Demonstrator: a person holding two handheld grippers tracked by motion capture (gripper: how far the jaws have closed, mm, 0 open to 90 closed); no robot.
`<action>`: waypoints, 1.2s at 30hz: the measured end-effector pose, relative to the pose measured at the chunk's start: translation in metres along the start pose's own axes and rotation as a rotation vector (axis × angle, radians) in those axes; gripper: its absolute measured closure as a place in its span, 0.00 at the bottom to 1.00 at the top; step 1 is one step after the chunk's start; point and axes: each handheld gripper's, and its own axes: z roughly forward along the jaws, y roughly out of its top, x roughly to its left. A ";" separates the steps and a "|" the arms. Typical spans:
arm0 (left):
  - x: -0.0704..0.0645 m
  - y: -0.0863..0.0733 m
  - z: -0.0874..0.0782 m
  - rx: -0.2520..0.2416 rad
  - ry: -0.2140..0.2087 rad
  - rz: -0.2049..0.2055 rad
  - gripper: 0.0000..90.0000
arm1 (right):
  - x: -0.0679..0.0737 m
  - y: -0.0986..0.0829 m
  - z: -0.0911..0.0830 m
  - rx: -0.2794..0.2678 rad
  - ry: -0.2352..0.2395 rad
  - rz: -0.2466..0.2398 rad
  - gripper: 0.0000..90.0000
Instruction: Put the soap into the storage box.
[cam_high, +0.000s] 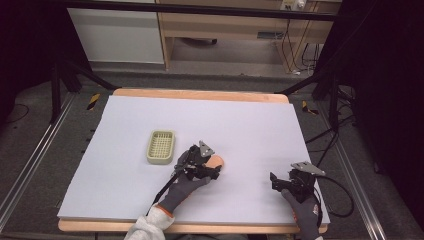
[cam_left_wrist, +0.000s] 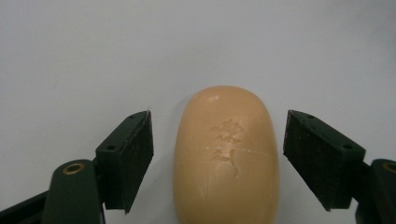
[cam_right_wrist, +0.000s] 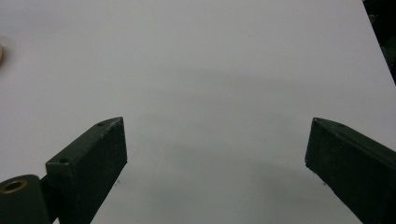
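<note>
A person sits at a tabletop (cam_high: 125, 165) covered with a pale sheet, holding a two-jaw tool in each gloved hand. The left tool (cam_high: 212, 169) is lowered over a tan, oval bar of soap (cam_high: 218, 161) that lies flat near the middle of the sheet. In the left gripper view the bar of soap (cam_left_wrist: 227, 154) sits between the two black jaws, which stand apart with a gap on each side, so neither pad touches it. A stamped mark shows on its top face.

Just to the left of the soap, close but not touching, stands a small cream soap dish (cam_high: 161, 146) with a slotted floor, and nothing lies in it.

The right tool (cam_high: 276, 181) rests over bare sheet well to the right, its jaws wide apart and holding nothing.

Judging from this, the work is at an early stage: the soap is framed for a grasp but not yet gripped. Closing, lifting and placing it, probably into the dish, all remain.
</note>
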 end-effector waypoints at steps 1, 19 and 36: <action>0.000 0.000 0.000 0.001 0.002 0.000 0.26 | 0.000 0.000 0.000 0.000 0.001 0.001 0.07; -0.001 -0.007 0.011 0.053 -0.006 0.003 0.27 | 0.001 0.000 0.001 0.004 0.004 0.000 0.07; -0.003 -0.009 0.016 0.078 -0.014 0.002 0.34 | 0.001 0.000 0.001 0.007 0.006 0.003 0.07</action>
